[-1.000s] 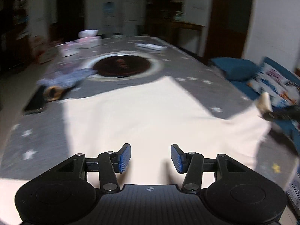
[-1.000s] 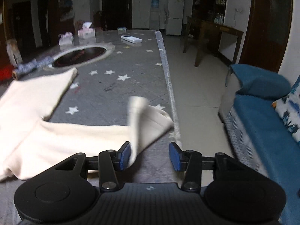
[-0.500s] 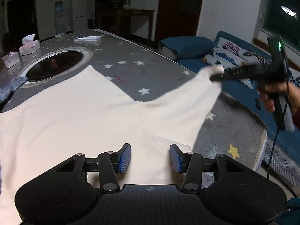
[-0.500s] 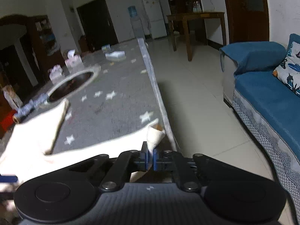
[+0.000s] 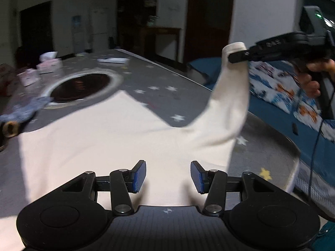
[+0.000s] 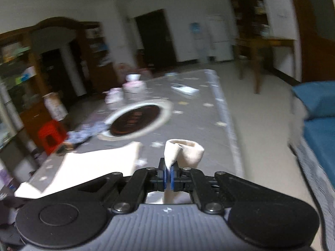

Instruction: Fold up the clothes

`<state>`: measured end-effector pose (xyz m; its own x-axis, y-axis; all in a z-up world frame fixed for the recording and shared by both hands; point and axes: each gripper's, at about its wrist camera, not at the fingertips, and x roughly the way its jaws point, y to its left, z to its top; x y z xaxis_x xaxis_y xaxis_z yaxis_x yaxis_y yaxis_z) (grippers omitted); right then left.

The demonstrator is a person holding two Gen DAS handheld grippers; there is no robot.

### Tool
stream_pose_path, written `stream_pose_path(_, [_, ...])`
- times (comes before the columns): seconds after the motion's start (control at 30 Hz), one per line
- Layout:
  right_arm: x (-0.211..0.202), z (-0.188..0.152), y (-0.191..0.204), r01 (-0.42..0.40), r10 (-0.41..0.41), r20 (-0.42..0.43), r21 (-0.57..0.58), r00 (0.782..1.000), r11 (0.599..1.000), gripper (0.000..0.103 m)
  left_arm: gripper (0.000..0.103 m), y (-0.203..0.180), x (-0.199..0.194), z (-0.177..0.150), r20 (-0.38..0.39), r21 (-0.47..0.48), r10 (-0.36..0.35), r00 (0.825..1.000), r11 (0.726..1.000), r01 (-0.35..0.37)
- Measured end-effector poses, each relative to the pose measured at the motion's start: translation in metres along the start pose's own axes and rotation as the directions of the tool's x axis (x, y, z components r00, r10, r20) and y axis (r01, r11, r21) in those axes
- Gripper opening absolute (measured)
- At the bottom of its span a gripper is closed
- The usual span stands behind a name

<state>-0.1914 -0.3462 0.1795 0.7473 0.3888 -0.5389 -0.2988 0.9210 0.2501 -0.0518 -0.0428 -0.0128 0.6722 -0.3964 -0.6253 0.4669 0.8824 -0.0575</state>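
Observation:
A cream long-sleeved top (image 5: 108, 138) lies spread on the grey star-patterned table (image 5: 180, 96). My left gripper (image 5: 168, 175) is open and empty, hovering over the top's near edge. My right gripper (image 6: 168, 174) is shut on the cuff of the top's sleeve (image 6: 184, 152). In the left wrist view the right gripper (image 5: 232, 59) holds that sleeve (image 5: 230, 104) lifted high above the table's right side. The rest of the top (image 6: 90, 167) lies flat at the lower left of the right wrist view.
A round dark inset (image 5: 81, 85) sits in the table's middle. Tissue boxes (image 5: 49, 62) and a white remote (image 5: 114, 60) lie at the far end. A blue patterned cloth (image 5: 23, 108) lies at left. A blue sofa (image 5: 293, 108) stands right of the table.
My right gripper has closed on the sleeve cuff and lifted it up off the table. My left gripper stays open over the top's near edge.

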Motion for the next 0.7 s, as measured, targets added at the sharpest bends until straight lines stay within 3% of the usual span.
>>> stream_pose_path(0.17, [0.004,0.024,0.044,-0.119,0.118,-0.012,-0.083,0.993,0.989,0.003,0.051,0.037,-0.036,-0.012,0.038,-0.090,0.097,0.995,0.992,-0.094])
stream_pose_path(0.33, [0.032,0.009,0.091,-0.205,0.194,-0.091,-0.130,0.977,0.970,0.003,0.051,0.069,-0.063,-0.033,0.037,-0.191,0.180,0.983,0.967,-0.170])
stream_pose_path(0.6, [0.078,-0.014,0.166,-0.345,0.302,-0.223,-0.190,0.927,0.919,0.003,0.051,0.089,-0.078,-0.052,0.034,-0.259,0.212,0.977,0.946,-0.197])
stream_pose_path(0.7, [0.091,-0.023,0.186,-0.383,0.326,-0.266,-0.202,0.907,0.902,0.011,0.051,0.091,-0.079,-0.055,0.035,-0.267,0.213,0.976,0.944,-0.196])
